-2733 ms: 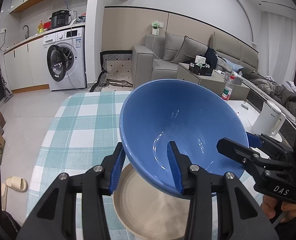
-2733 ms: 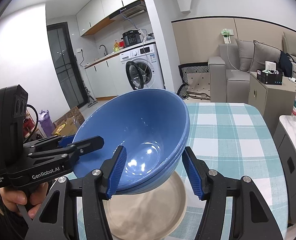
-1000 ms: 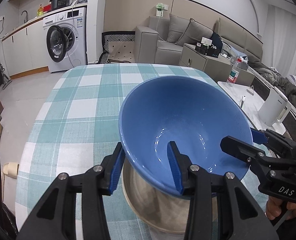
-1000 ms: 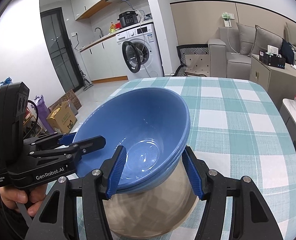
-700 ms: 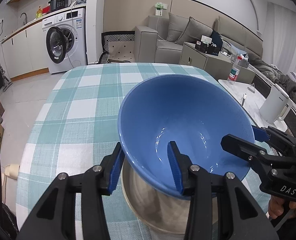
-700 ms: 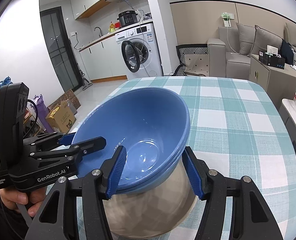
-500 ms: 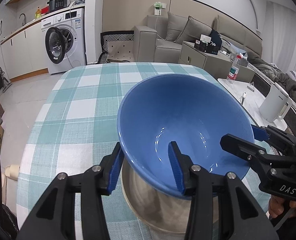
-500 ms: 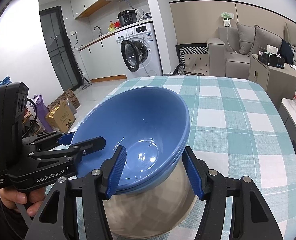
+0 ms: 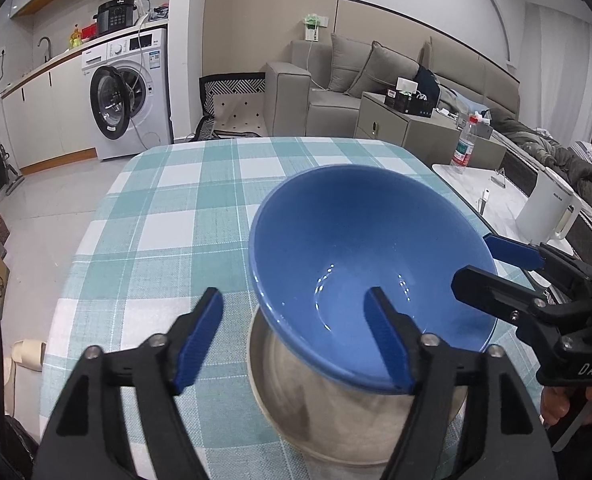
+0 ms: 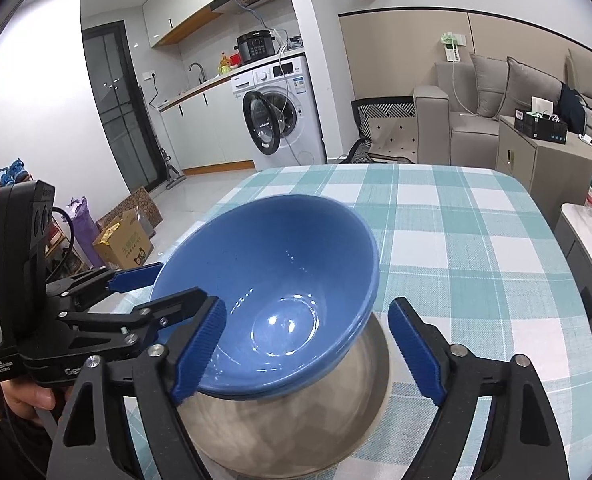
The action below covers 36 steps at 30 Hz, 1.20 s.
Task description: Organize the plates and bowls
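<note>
left wrist view: the left gripper (image 9: 296, 332) has its jaws opening, the glossy blue bowl's (image 9: 359, 256) near rim between the ribbed blue pads but pressed by neither; one finger sits inside the bowl, the other stands clear of it over the cloth. the deep, round bowl rests tilted in a matte beige plate (image 9: 296, 408) on the woven teal-and-white checked tablecloth (image 9: 168, 216). the right gripper (image 9: 491, 264) reaches in at the bowl's far rim.

right wrist view: the right gripper (image 10: 307, 348) has its jaws opening, straddling the bowl's (image 10: 272, 280) rim without touching. a second blue rim shows just under the first. the smooth plate (image 10: 296, 432) lies beneath.
</note>
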{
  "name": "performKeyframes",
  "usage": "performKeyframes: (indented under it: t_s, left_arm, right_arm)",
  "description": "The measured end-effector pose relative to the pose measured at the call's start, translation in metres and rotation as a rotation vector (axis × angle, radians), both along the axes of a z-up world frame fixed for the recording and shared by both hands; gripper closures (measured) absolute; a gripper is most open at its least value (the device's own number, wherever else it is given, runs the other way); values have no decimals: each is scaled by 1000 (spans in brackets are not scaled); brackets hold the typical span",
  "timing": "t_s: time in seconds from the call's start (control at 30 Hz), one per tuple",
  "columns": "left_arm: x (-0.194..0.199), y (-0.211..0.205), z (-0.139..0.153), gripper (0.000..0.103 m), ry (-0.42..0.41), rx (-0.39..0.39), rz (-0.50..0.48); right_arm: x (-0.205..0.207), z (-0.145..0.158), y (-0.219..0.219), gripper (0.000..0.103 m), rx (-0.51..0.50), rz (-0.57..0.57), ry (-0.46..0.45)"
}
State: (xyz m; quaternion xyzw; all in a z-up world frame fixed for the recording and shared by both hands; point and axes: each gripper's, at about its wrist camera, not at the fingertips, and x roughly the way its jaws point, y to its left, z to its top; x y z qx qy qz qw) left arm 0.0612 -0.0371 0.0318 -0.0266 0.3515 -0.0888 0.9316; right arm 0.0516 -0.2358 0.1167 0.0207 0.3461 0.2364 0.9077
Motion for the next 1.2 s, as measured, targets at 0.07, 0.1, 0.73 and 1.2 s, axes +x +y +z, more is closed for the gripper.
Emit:
performKeyframes:
  t_s: [0.07,0.1,0.73,1.2]
  left_arm:
    - [-2,3,2,18,-12,-4,2]
    - [-3,3,3,17,-15,-5,2]
    - [-38,34,8,0,-154,14,53]
    - [-56,47,-19,0,-244,78,116]
  right_arm:
    - [1,-1,-1,11,-6,-3,0]
    - [0,-1,-1,10,-6,-4,0]
    - [-23,-1,-20,1,-67,48,-121]
    - [-45,-21,-49,1,-6,70,-193]
